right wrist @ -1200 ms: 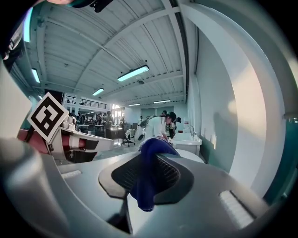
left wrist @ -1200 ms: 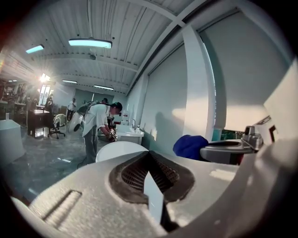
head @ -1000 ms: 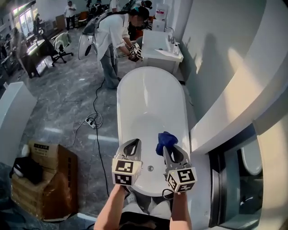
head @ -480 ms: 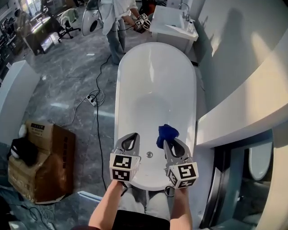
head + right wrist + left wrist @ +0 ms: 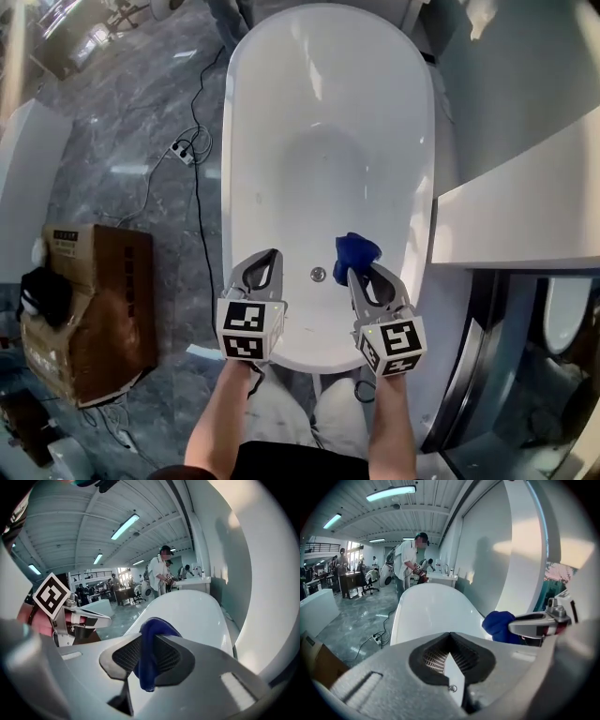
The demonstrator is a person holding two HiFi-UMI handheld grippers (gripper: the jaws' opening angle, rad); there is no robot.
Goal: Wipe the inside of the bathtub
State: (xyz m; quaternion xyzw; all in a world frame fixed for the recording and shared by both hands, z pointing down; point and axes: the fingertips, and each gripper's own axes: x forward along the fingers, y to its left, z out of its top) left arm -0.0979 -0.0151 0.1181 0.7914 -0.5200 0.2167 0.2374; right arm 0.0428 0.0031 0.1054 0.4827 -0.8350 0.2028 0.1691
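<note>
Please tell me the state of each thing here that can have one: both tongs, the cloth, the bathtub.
Left tongs: shut, empty.
Right tongs: shut on the cloth.
Cloth: bunched up, held over the bathtub near the drain.
Bathtub: no water inside.

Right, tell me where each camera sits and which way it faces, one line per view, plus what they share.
Head view: on the person's head, looking steeply down into the bathtub; both forearms, left claw and right claw show.
Left gripper view: on the left claw, looking along the bathtub's length; its own shut, empty jaws below, right claw at right.
Right gripper view: on the right claw, facing likewise; its jaws clamp the blue cloth, left claw at left.
Shared: all three show bathtub and blue cloth.
</note>
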